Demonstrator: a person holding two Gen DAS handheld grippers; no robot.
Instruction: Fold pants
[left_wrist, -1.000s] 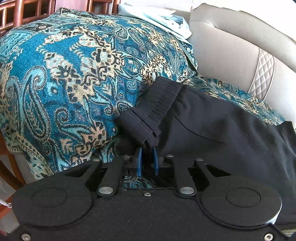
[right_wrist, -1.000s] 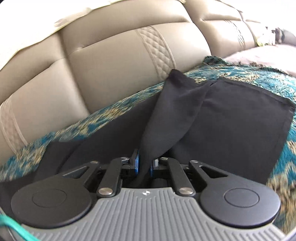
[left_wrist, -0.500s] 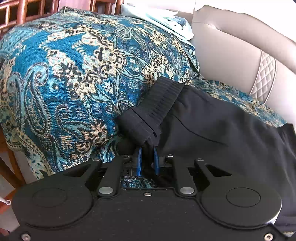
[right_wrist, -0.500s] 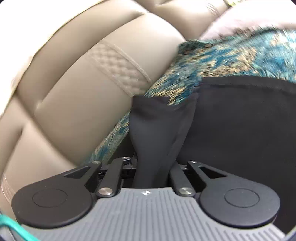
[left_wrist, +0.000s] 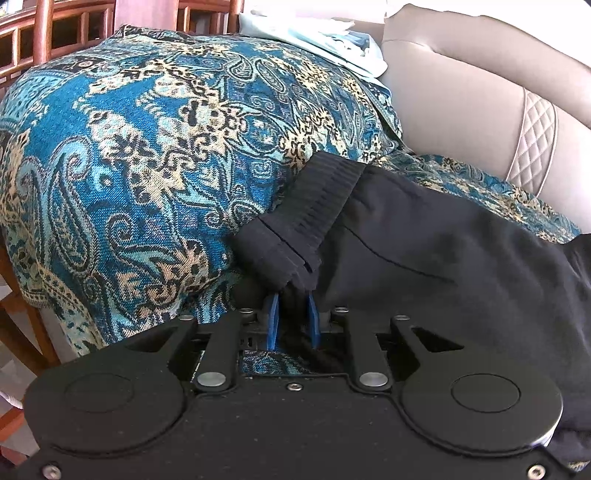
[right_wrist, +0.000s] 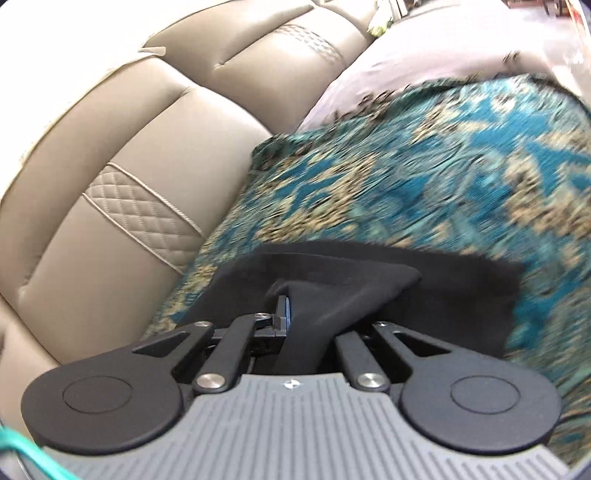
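- Currently black pants (left_wrist: 424, 251) lie lengthwise along the sofa's patterned throw (left_wrist: 147, 155).
- Left gripper (left_wrist: 291, 321) fingers clamp the waistband, near left.
- Right gripper (right_wrist: 310, 314), just closing, pinches a leg hem; its fold axis runs toward the waistband.

No text, label, brand, number or sign can be read anywhere in either wrist view
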